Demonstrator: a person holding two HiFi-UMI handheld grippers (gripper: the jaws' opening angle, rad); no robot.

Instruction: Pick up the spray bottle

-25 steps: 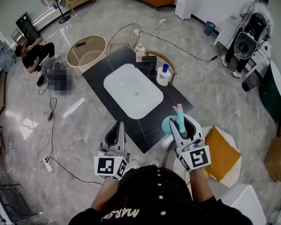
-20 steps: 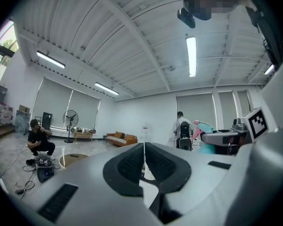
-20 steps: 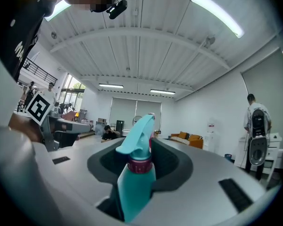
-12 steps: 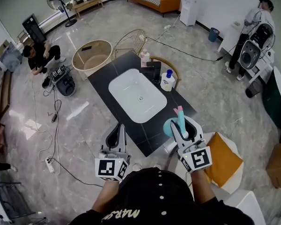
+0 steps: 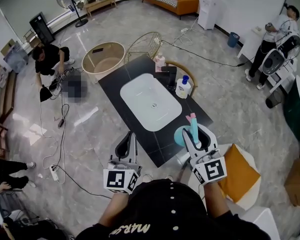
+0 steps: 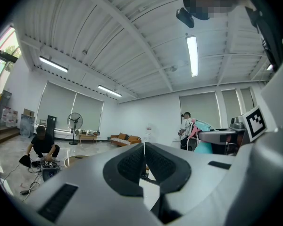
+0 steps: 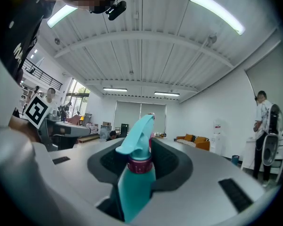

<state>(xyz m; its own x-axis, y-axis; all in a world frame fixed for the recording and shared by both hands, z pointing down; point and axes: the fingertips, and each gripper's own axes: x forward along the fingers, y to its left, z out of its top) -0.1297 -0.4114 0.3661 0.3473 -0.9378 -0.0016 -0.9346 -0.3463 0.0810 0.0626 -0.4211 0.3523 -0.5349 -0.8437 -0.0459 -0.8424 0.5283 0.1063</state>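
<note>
A teal spray bottle with a pink collar and teal trigger head stands upright between the jaws of my right gripper, which is shut on it. It is held above the near corner of the black table. In the right gripper view the bottle fills the gap between the pads of the right gripper, its nozzle pointing up and right. My left gripper hovers over the floor left of that table corner. Its jaws meet with nothing between them, as the left gripper view shows.
The table carries a white sink basin, a white pump bottle and a pink bottle. Beyond it are a wire chair and a round tub. An orange cushion lies at my right. Cables and a crouching person are at left.
Both grippers stay where they were, the bottle still in the right one. The head view has shifted slightly, and the crouching person at left has moved.
</note>
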